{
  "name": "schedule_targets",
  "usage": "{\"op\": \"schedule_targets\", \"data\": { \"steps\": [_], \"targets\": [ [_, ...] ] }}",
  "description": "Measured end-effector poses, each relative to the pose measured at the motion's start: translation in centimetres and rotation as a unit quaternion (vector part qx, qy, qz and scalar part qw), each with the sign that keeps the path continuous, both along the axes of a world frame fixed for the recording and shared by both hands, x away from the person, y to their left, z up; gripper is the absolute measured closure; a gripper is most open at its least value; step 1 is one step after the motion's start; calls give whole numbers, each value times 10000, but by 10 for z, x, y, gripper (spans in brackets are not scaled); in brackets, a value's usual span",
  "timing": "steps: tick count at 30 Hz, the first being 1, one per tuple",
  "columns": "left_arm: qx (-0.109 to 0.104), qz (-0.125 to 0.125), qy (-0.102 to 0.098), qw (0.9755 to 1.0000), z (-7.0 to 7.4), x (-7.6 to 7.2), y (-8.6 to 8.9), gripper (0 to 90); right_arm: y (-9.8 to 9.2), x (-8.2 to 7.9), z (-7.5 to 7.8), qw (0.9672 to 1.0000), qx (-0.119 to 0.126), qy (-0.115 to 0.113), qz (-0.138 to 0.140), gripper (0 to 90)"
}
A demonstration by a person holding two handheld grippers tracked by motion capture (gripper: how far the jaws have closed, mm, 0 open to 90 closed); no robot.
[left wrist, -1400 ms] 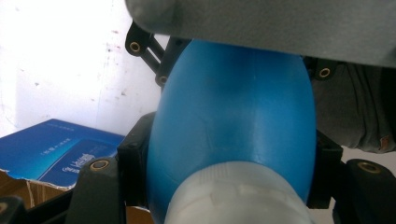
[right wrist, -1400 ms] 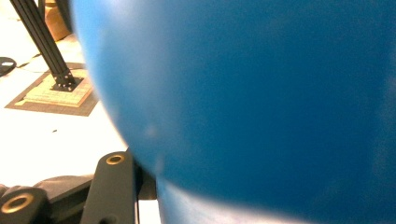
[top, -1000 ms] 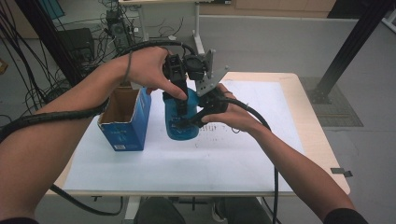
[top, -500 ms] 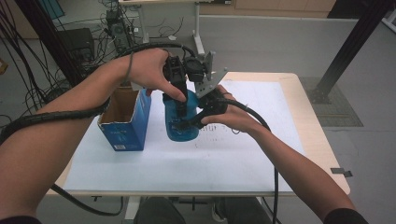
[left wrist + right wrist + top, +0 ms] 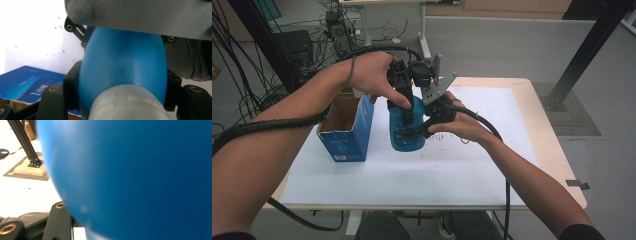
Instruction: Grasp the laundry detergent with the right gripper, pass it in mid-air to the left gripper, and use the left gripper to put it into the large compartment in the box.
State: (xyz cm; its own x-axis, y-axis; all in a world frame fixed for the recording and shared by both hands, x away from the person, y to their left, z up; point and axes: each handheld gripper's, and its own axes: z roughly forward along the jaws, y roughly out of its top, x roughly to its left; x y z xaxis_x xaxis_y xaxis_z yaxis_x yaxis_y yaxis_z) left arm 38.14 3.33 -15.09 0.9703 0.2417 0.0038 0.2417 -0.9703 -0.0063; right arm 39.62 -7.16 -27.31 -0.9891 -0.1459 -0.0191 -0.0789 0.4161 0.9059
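Where the white-topped desk [image 5: 472,170] spreads out below me, an open blue carton [image 5: 346,131] stands toward its left side, and just beside that stands the blue bottle [image 5: 404,130], upright near the middle of the desk. My left claw [image 5: 404,120] comes down on the bottle from above; in the left gripper view its black jaws press on both flanks of the blue body [image 5: 125,62], with the pale cap end [image 5: 125,105] close under the lens, so it is clamped on the bottle. My right claw [image 5: 419,131] meets the same bottle from the right side. Its own view is mostly blurred blue [image 5: 135,175], but the jaws seem clamped on the bottle too.
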Motion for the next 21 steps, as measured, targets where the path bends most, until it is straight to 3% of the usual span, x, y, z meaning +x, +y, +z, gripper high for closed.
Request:
{"op": "schedule_targets", "data": {
  "steps": [21],
  "targets": [
    [-36,23,-11,10000,-1,-1,0,373,0,0,0,10000,-14,-26,14,436]
  ]
}}
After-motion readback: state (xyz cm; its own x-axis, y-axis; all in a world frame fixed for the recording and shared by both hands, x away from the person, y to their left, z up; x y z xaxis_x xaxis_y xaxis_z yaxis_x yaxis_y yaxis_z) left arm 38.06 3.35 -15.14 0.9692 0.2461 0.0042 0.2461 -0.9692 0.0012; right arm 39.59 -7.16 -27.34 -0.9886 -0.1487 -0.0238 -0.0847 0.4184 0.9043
